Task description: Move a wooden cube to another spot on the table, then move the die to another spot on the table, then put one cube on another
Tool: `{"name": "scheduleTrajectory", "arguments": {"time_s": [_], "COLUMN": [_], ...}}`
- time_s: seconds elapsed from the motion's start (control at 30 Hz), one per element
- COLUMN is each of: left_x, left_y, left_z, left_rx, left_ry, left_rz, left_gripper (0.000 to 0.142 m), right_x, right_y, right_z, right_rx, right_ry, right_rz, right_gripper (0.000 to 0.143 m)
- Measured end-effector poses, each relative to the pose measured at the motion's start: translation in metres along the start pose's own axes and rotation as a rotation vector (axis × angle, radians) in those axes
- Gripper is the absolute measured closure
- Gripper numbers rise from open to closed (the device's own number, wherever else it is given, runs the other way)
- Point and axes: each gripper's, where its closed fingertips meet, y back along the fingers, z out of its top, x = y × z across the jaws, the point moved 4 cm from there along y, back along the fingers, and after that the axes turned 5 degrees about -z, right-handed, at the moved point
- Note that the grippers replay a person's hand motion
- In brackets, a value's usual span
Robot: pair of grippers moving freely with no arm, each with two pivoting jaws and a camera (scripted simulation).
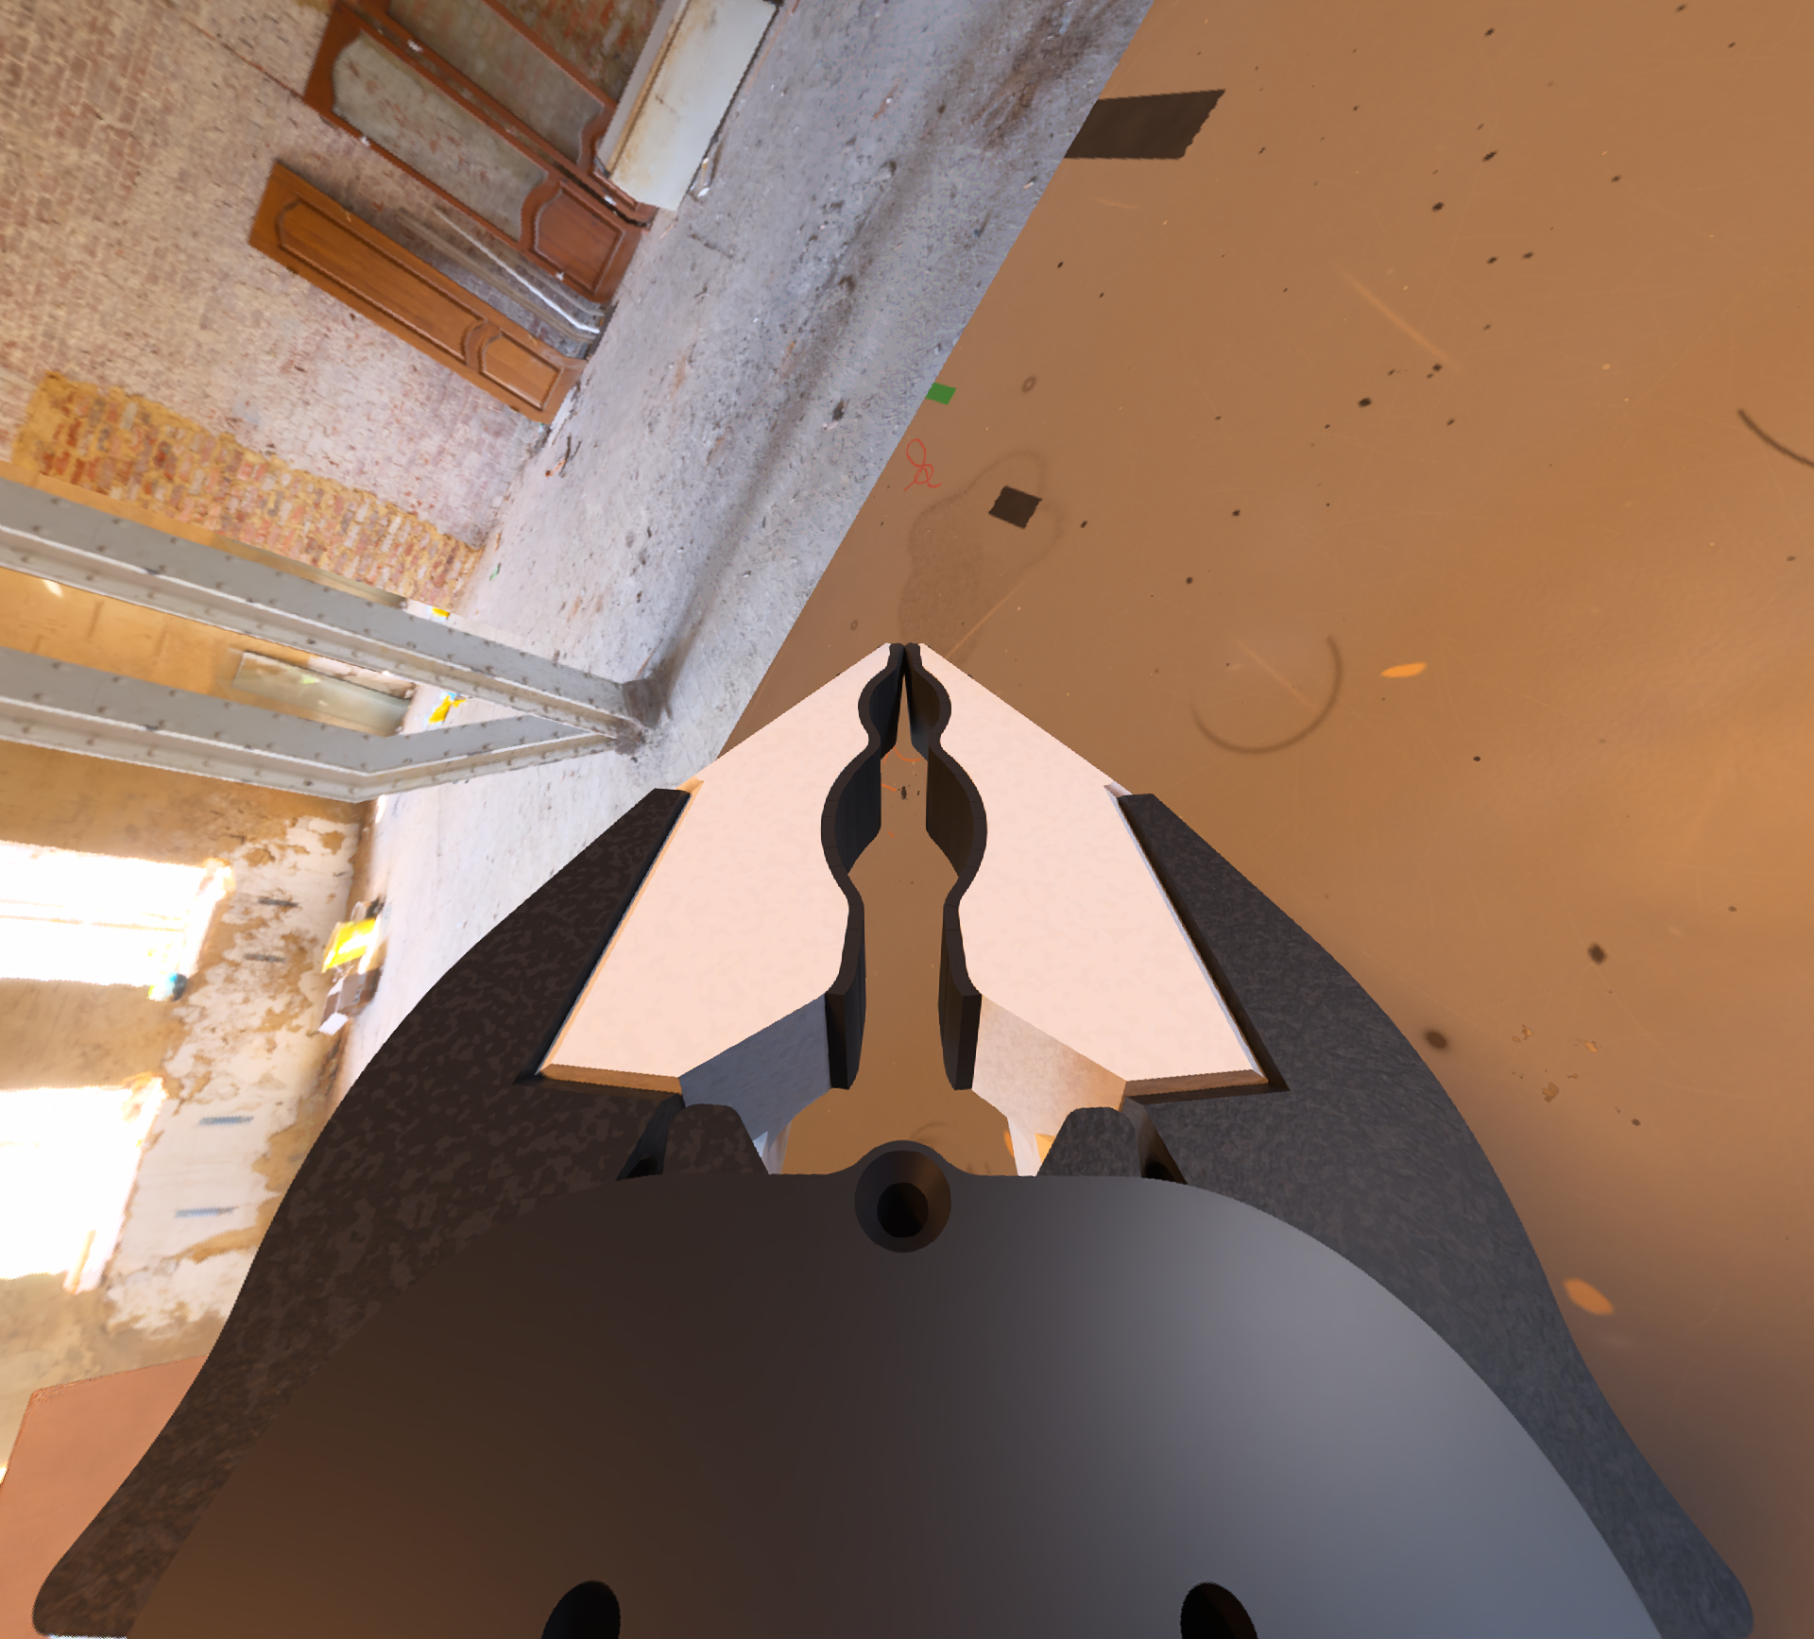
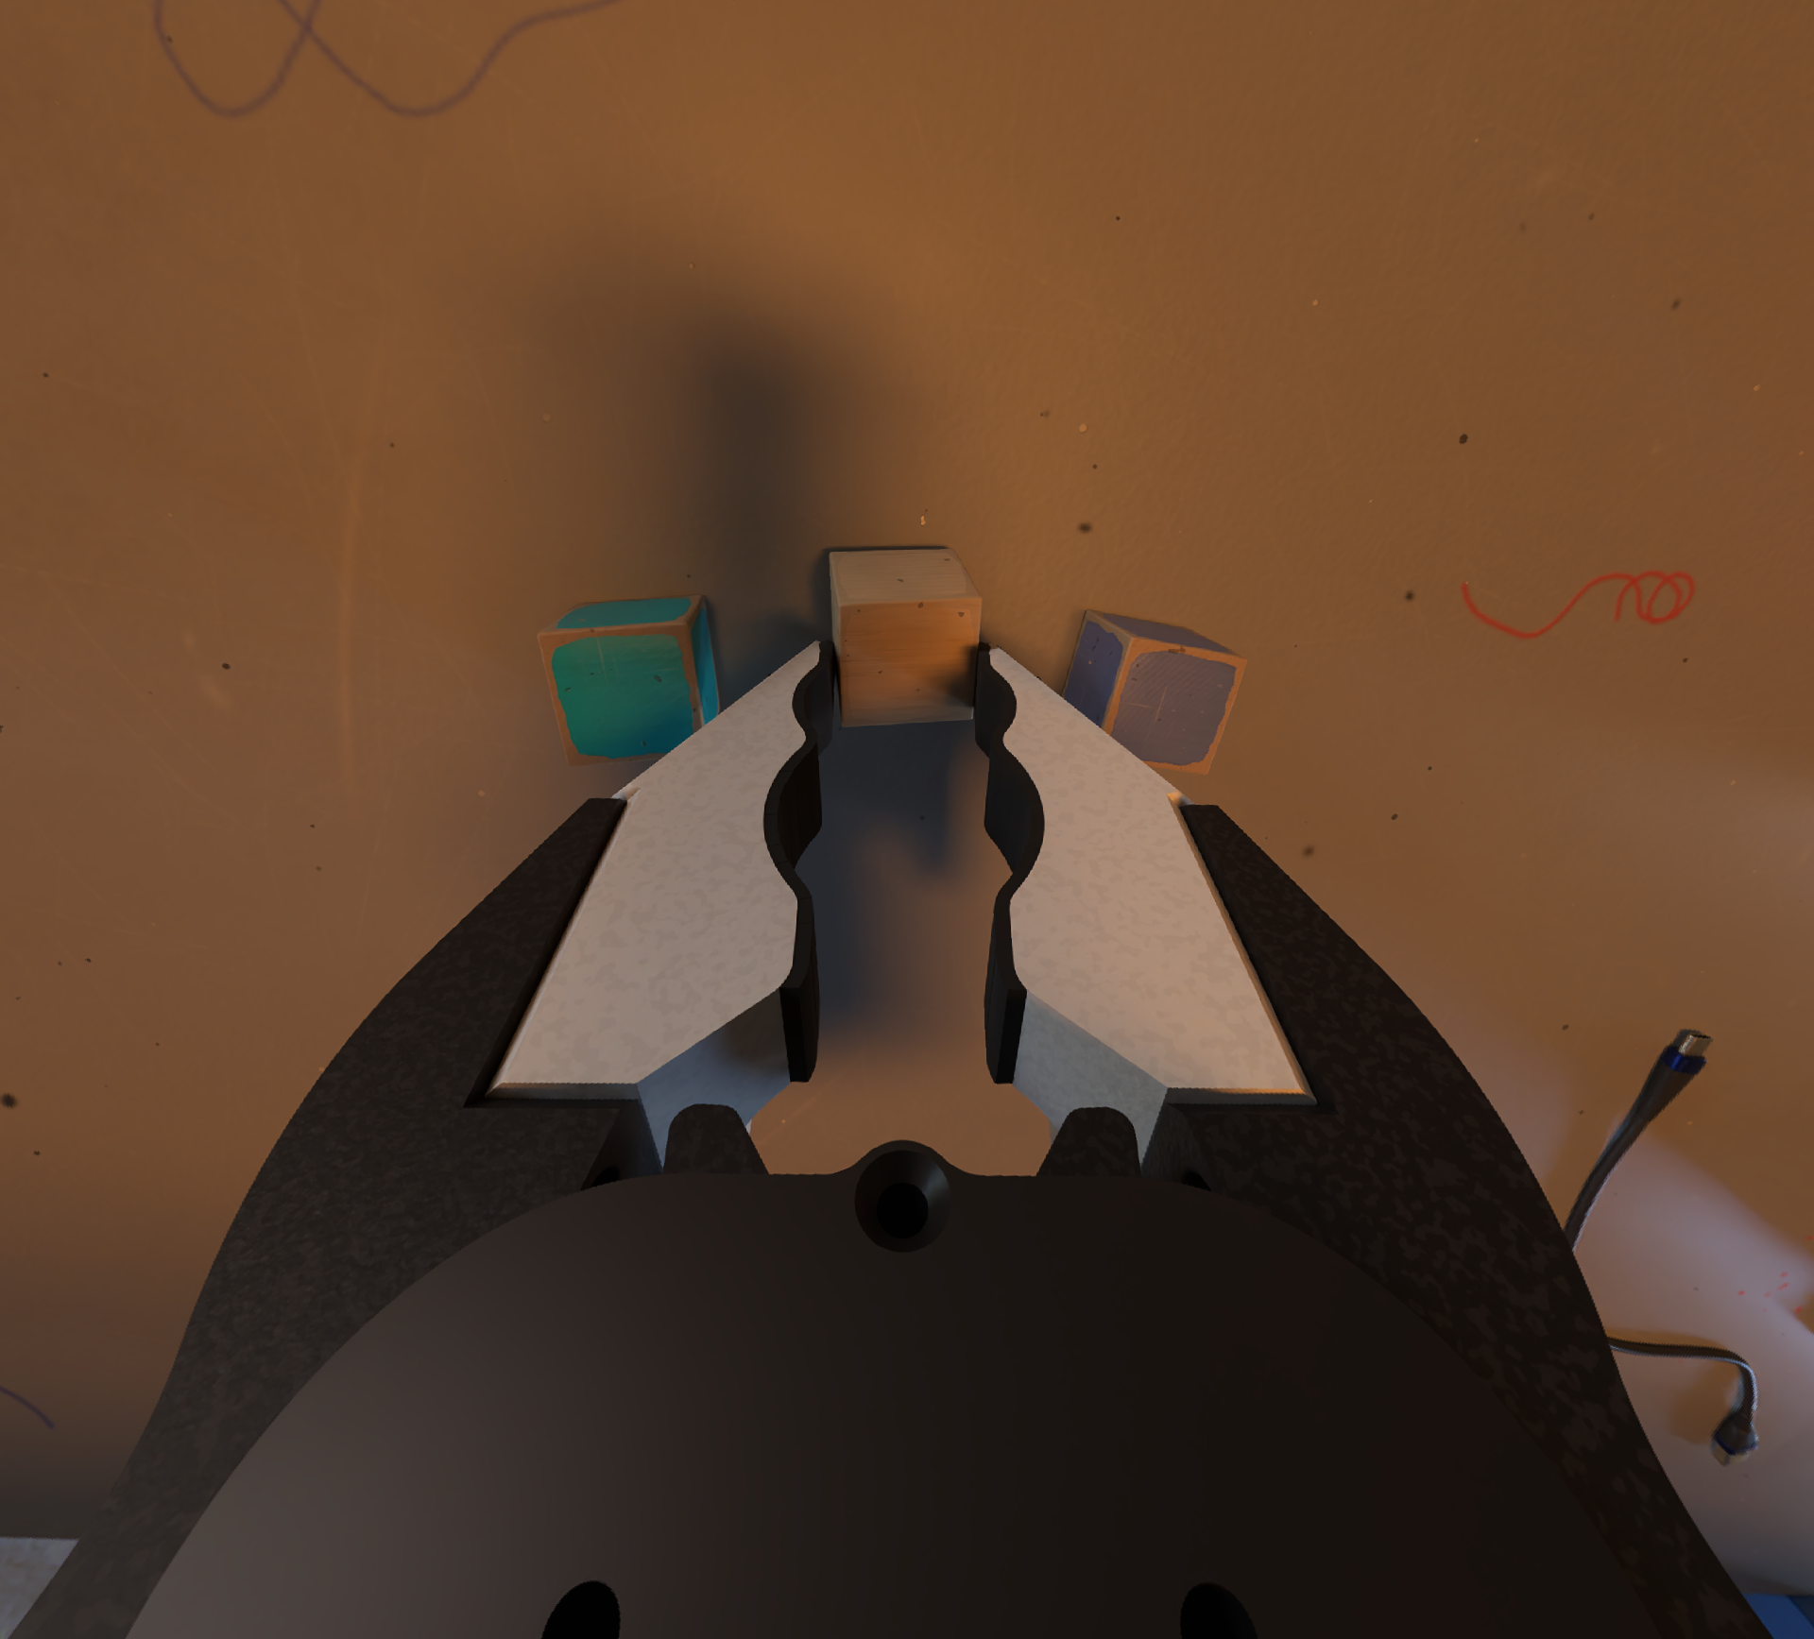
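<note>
Right gripper (image 2: 904, 677) low over the brown table (image 2: 1276, 267), fingers spread and bracketing the plain wooden cube (image 2: 903, 635), tips at its two sides (contact too close to call: touching or a hair apart, cannot tell). Cube down on the tabletop, lower edge partly lost in shadow. Just to its left, a teal cube (image 2: 628, 677), apart from it; just to its right, a blue-grey cube (image 2: 1158, 689), turned corner-on, near edge hidden behind the right finger. No pips readable on any face, so which of them is the die cannot be told. Cable (image 2: 1629, 1140) at the right edge, partly cut off. Over in the left wrist view: left gripper (image 1: 904, 659) tilted above the table's edge (image 1: 1374, 316), fingers pressed together at the tips, nothing between them.
</note>
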Motion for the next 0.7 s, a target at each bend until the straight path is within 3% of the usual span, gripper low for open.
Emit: {"name": "scheduleTrajectory", "arguments": {"time_s": [0.2, 0.3, 0.5, 0.6, 0.7], "left_x": [-0.003, -0.003, 0.004, 0.009, 0.014], "left_y": [-0.001, -0.002, 0.004, 0.008, 0.012], "left_z": [0.0, 0.0, -0.001, -0.003, -0.005], "left_rx": [0.01, 0.016, 0.007, -0.005, -0.015], "left_ry": [-0.016, -0.021, -0.002, 0.022, 0.045], "left_rz": [-0.004, -0.008, -0.001, -0.002, -0.009], "left_gripper": [0.142, 0.142, 0.142, 0.142, 0.142], "right_x": [-0.001, -0.003, 0.004, 0.048, 0.121], "right_y": [0.001, 0.011, 0.084, 0.134, 0.149], "right_z": [0.001, 0.004, 0.03, 0.054, 0.062], "right_rx": [-0.014, -0.047, -0.251, -0.465, -0.57], "right_ry": [-0.007, -0.006, 0.03, 0.223, 0.617], "right_rz": [-0.004, -0.028, -0.215, -0.248, -0.14], "right_gripper": [0.115, 0.108, 0.108, 0.108, 0.108]}}
